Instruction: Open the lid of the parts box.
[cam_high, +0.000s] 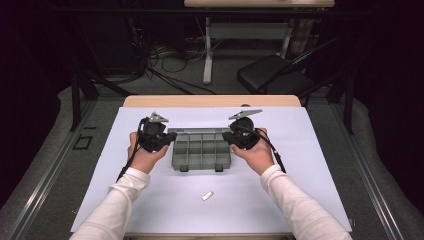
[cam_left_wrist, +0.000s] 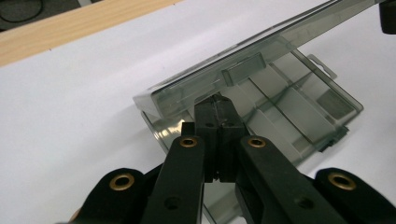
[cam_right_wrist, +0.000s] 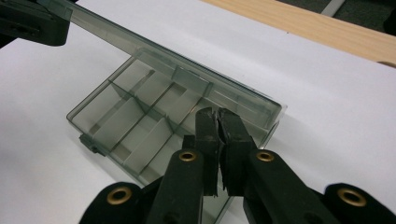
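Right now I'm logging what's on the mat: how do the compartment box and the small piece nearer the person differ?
The compartment box is smoky translucent grey; the small piece is pale and whitish. The box is far larger, with dividers inside; the piece is a tiny bar. The box sits between the left gripper and right gripper, lid raised; the piece lies alone. Both rest on the white mat.

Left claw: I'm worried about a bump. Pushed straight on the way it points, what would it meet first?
Probably the box's raised lid: the shut left claw sits at the lid's edge over the box, though depth is hard to judge.
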